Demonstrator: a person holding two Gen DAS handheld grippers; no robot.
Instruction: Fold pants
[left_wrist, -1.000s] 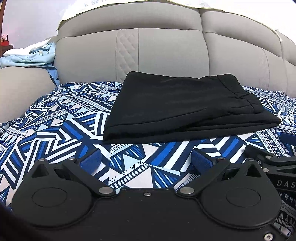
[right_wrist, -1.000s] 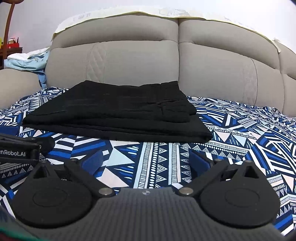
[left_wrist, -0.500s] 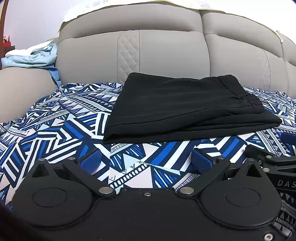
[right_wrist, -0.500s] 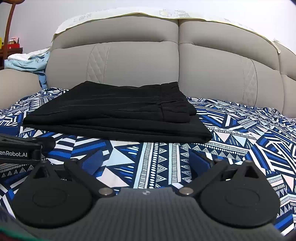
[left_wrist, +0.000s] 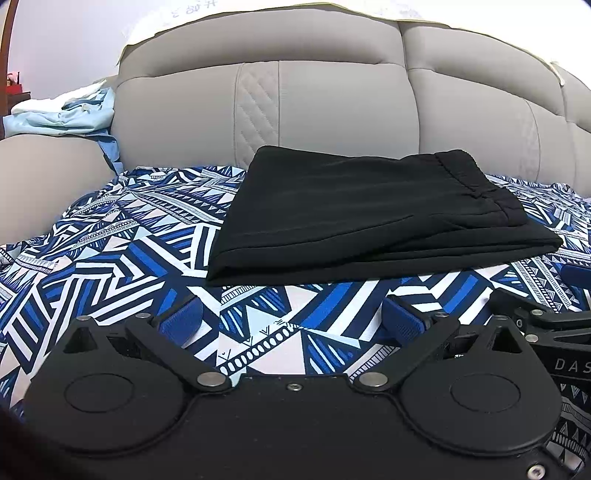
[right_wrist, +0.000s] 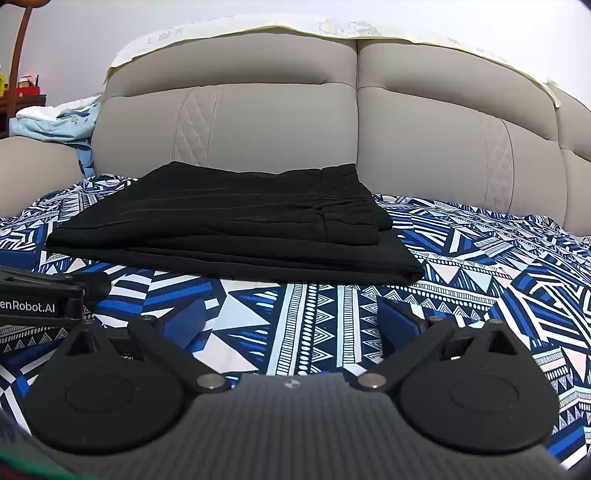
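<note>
- On the bed, up toward the headboard edge, the black pants (left_wrist: 369, 218) are lying folded into a flat stack on the blue, white and black patterned bedspread (left_wrist: 122, 258). Same stack from the right wrist view: pants (right_wrist: 229, 225).
- Waistband end of the pants points to the right side of the bed, with the folded edge facing the cameras.
- Left hand-held gripper (left_wrist: 291, 317) sits low over the bedspread, just short of the pants and not touching them. Its blue fingers (left_wrist: 181, 317) are spread wide apart with nothing between them.
- Right hand-held gripper (right_wrist: 295, 321) is the same deal: fingers (right_wrist: 397, 317) wide apart, holding nothing, near the front edge of the pants but clear of them.
- Both sit side by side; each one shows up at the edge of the other's view.
- Behind the pants is the grey padded headboard (left_wrist: 332, 103).
- Off at the far left corner, a light blue cloth (left_wrist: 70, 118) is draped over the grey padded side.
</note>
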